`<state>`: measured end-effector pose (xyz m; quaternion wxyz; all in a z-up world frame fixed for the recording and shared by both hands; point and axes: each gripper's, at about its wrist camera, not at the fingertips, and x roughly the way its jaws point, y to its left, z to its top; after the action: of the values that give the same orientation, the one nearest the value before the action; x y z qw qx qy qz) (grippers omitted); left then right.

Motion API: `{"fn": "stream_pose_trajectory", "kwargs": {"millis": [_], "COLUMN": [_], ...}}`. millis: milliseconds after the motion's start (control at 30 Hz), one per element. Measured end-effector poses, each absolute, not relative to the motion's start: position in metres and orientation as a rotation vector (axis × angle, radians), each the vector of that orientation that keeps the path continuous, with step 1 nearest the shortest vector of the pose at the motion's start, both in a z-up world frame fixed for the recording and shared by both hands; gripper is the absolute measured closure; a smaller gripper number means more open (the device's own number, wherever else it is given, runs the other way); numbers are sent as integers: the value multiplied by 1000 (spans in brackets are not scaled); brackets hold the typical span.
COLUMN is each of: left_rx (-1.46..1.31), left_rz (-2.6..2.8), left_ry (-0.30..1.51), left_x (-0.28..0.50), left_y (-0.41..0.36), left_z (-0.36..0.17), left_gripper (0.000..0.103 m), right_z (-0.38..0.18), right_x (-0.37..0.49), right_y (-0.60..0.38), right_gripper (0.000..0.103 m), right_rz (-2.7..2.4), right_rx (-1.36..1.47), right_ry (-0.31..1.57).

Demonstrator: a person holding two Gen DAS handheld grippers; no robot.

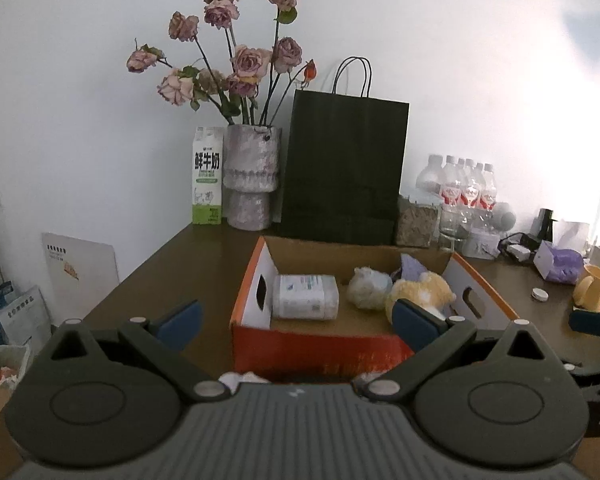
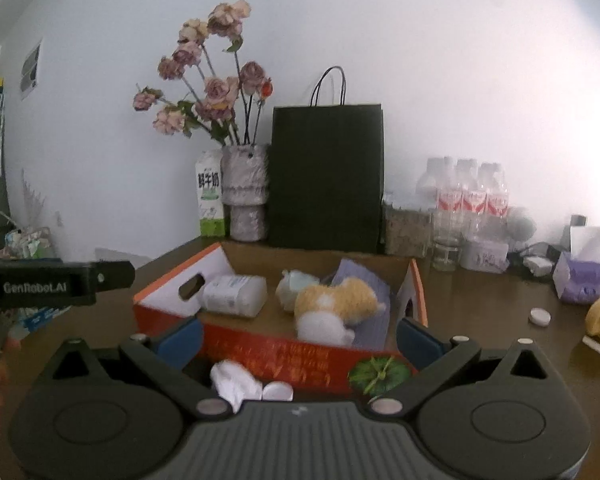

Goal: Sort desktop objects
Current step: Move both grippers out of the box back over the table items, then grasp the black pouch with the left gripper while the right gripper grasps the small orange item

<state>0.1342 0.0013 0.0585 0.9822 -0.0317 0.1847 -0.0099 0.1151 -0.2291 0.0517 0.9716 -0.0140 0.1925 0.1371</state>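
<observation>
Left view: the box [image 1: 320, 344] already holds a bottle [image 1: 305, 297] and plush toys [image 1: 418, 290]; a cap [image 1: 539, 294] and mug [image 1: 594, 287] wait on the tabletop [image 1: 172, 264]. Left tongs [image 1: 296, 318] spread wide, empty.

Right view: crumpled tissue [image 2: 236, 380] lies before the box [image 2: 268, 354]. Right tongs [image 2: 300, 338] gape too, holding nothing.

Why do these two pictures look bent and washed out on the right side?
Left wrist view: fisheye lens bows the wall; bright glare whitens the right edge near the yellow mug. Right wrist view: same curving and glare, plus softer focus, blurring the water bottles.
</observation>
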Motion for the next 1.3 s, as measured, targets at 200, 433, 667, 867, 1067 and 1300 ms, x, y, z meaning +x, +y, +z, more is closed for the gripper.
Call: {"fn": "stream_pose_trajectory", "kwargs": {"millis": [200, 433, 667, 867, 1067, 1300], "left_rx": [-64, -92, -87, -77, -82, -79], "left_rz": [-25, 0, 4, -8, -1, 1], "left_ry": [418, 466, 487, 479, 488, 489], "left_x": [116, 89, 85, 85, 86, 86], "left_y": [7, 17, 17, 14, 17, 17], "left_z": [41, 14, 8, 8, 7, 8], "left_gripper": [0, 0, 0, 0, 0, 0], "right_z": [36, 9, -9, -8, -8, -8], "right_x": [97, 74, 70, 70, 72, 76], "right_y": [-229, -236, -242, -241, -240, -241], "right_gripper": [0, 0, 0, 0, 0, 0], "right_rz": [278, 266, 256, 259, 260, 256], "right_rx": [-27, -4, 18, 17, 14, 27], "right_ry": [431, 498, 571, 568, 576, 600]}}
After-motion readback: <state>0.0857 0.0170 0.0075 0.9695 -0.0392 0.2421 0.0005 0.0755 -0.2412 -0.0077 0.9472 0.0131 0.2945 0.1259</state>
